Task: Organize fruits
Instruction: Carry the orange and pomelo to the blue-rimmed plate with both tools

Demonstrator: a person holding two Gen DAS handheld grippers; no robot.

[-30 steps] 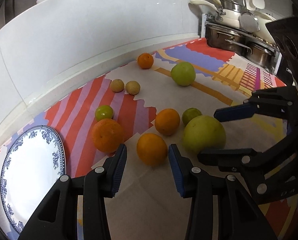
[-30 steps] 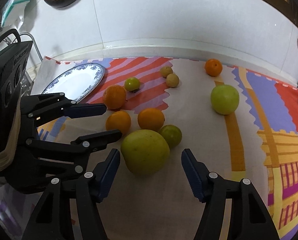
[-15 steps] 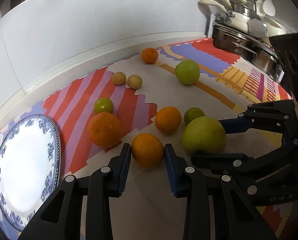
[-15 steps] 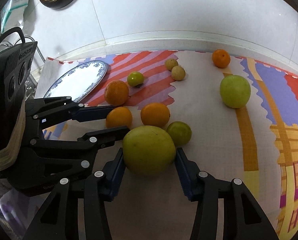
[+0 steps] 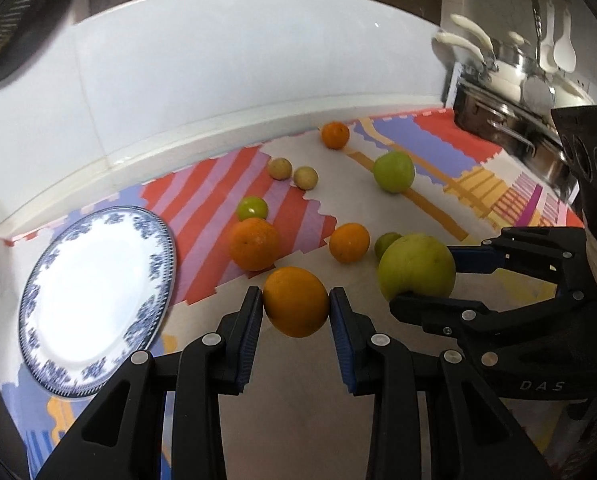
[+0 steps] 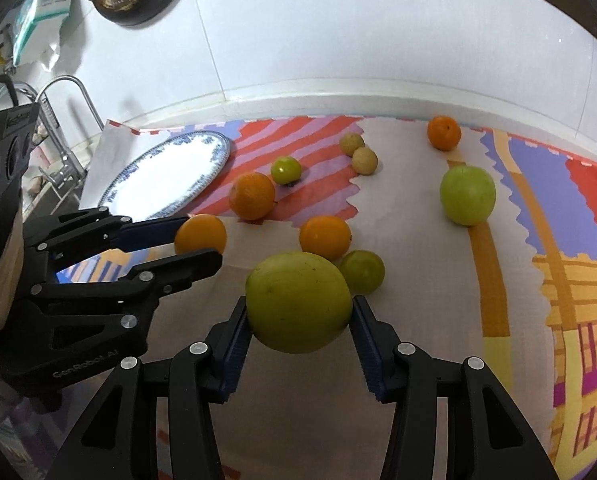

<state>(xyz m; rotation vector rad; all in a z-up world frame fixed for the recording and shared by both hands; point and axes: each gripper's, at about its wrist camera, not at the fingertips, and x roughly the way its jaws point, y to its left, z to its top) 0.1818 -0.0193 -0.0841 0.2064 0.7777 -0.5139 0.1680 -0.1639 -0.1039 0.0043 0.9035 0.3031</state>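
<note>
Patchwork mat [image 5: 438, 148] under white wall, probably kitchen; left gripper [image 5: 296, 312] fingers clamp orange [image 5: 296, 302], right gripper [image 6: 298, 320] green fruit [image 6: 298, 300].

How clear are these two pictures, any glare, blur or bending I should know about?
Left wrist view: the plate glares white, the wall edge bows from the fisheye, and the top left corner smears. Right wrist view: sharper; the big green fruit shows fine specks, the counter edge curves, and the corners go dark.

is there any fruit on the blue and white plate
No, the plate holds nothing, while the oranges and green fruits all lie on the patterned mat or sit in the tongs.
</note>
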